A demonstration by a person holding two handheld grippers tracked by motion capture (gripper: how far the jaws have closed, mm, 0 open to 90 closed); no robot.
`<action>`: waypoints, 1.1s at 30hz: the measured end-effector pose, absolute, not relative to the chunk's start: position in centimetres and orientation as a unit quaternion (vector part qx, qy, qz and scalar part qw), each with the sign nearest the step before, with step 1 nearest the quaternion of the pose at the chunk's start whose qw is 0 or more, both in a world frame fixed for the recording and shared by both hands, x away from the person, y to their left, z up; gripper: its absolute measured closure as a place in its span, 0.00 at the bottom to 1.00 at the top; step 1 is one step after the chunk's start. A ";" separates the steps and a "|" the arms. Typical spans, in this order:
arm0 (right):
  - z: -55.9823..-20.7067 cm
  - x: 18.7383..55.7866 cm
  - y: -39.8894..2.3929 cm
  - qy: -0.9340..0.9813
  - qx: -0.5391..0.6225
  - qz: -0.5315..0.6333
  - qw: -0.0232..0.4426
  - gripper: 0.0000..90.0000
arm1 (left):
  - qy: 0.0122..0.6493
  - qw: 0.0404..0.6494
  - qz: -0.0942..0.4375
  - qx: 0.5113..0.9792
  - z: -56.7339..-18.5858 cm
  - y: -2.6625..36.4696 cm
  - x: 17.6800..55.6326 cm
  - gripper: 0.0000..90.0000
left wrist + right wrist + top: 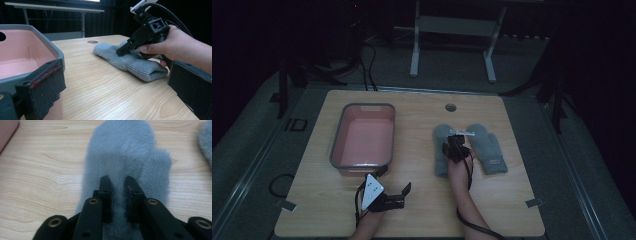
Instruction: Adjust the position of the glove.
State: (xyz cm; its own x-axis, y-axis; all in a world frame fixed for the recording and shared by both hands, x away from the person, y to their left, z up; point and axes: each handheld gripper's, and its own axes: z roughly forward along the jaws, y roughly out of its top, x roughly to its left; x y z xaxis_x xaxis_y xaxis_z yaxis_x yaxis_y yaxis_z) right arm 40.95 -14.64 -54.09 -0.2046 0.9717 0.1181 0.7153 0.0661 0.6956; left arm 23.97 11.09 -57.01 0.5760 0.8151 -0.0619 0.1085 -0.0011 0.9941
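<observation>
On the wooden table [422, 210], taken here as the landmark, everything is laid out under dim light. Toward its left half sits a pink basin with a grey rim [362, 137], long side running away from the person, nothing lying in it that I can make out. Over on the table's right half lie two grey fuzzy mittens: the left mitten [441, 145] and, just beside it and angled outward, the right mitten [488, 147], whose cuff carries a small label. Near the table's front edge, close by the basin's near corner, the left gripper [399, 195] rests low with its jaws standing wide apart and nothing between them; in its own view the basin wall [53, 51] rises just beside one jaw. Further in from the front edge, the right gripper [118, 185] is pressed down onto the left mitten [122, 157]. Its two jaws stand only a narrow way apart, with a ridge of the grey pile pinched up between the pads, so it is gripping the mitten's fabric. A small round hole [450, 107] marks the table's far side.
</observation>
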 end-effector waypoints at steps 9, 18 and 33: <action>-52.3 40.7 -15.3 0.716 0.575 0.352 0.183 0.66 | 0.358 0.610 0.289 0.645 -57.0 11.1 24.0 0.01; -48.5 40.7 -17.9 0.731 0.539 0.372 0.190 0.58 | 0.358 0.610 0.290 0.645 -57.0 11.1 24.0 0.01; -46.7 41.6 -26.4 0.729 0.536 0.373 0.206 0.45 | 0.357 0.610 0.289 0.645 -57.0 11.1 24.0 0.01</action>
State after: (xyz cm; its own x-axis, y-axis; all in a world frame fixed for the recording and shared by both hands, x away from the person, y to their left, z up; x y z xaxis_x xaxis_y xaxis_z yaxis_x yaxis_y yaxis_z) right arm 41.58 -26.35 -46.65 -0.3412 0.9348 0.0991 0.6277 0.1481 0.7642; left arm 23.98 11.10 -57.01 0.5784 0.8133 -0.0634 0.1088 0.0001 0.9941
